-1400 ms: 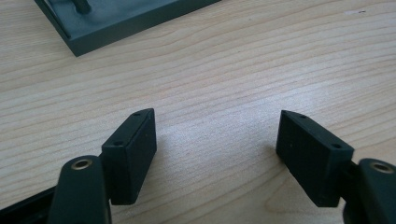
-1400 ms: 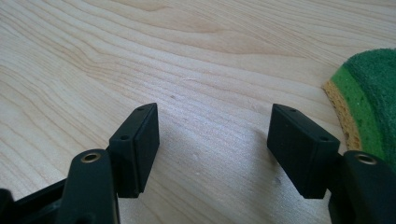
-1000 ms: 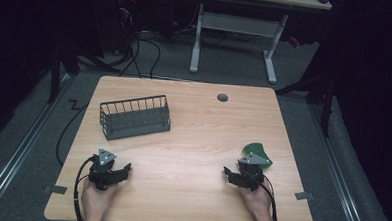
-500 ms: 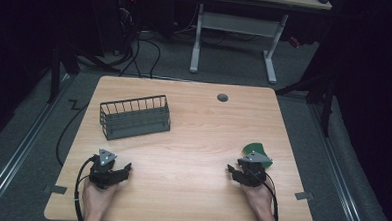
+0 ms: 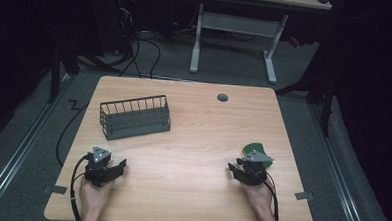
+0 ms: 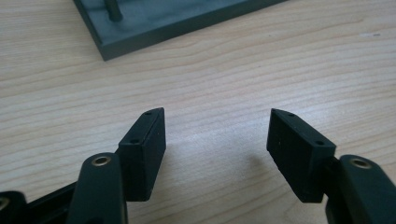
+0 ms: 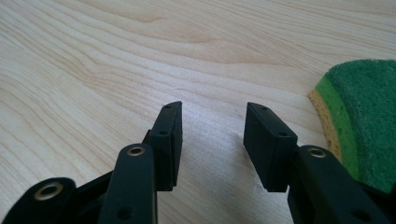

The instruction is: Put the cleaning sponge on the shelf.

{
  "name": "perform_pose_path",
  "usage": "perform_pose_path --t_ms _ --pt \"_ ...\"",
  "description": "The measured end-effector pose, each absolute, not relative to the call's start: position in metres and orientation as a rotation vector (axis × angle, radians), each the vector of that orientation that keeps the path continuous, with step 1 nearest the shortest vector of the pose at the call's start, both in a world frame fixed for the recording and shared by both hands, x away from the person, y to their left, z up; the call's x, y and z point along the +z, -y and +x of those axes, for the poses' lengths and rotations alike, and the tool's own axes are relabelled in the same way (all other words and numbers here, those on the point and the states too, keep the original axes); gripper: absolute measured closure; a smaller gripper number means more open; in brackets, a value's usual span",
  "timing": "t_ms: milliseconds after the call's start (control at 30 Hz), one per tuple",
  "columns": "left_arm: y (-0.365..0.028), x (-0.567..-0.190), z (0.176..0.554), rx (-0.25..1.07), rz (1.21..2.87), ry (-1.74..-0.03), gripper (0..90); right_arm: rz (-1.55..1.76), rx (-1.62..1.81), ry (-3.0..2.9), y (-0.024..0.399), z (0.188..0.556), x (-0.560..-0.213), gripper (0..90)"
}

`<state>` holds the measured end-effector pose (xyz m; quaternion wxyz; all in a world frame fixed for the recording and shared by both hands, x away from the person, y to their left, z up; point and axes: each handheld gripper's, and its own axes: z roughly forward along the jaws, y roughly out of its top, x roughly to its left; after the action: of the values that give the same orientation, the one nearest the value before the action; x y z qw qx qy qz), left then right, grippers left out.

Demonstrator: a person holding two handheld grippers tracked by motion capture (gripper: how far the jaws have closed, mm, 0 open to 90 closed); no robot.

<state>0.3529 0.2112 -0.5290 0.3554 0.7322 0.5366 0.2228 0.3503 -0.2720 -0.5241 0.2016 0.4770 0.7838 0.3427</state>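
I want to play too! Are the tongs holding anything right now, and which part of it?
Nothing. Both the left tongs and right tongs have been closing over bare table; the green sponge lies beside them.

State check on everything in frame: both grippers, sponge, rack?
left gripper: open, nothing between the jaws, which have just been closing; over bare table.
right gripper: open, nothing between the jaws, which have just been closing.
sponge: flat on the table, green side up, beside the right gripper, not gripped.
wire rack: upright on the table, empty, ahead of the left gripper.
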Motion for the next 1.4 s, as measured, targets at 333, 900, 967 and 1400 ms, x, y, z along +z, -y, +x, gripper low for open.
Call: perform_pose_path --t_ms 333,900,967,1400 --pt "-0.228 -0.513 0.367 0.594 1.847 -1.429 41.6 1.302 1.049 -2.193 0.264 0.369 -0.496 61.6" --pt "-0.254 -0.489 0.408 0.619 1.833 -1.520 50.0 1.269 1.171 -2.285 0.214 0.434 -0.475 65.1" --pt "-0.254 -0.488 0.412 0.619 1.835 -1.524 50.5 1.244 1.164 -2.302 0.204 0.440 -0.474 65.3" --pt "-0.246 -0.491 0.430 0.610 1.835 -1.535 56.0 1.170 1.138 -2.397 0.140 0.484 -0.473 65.8"
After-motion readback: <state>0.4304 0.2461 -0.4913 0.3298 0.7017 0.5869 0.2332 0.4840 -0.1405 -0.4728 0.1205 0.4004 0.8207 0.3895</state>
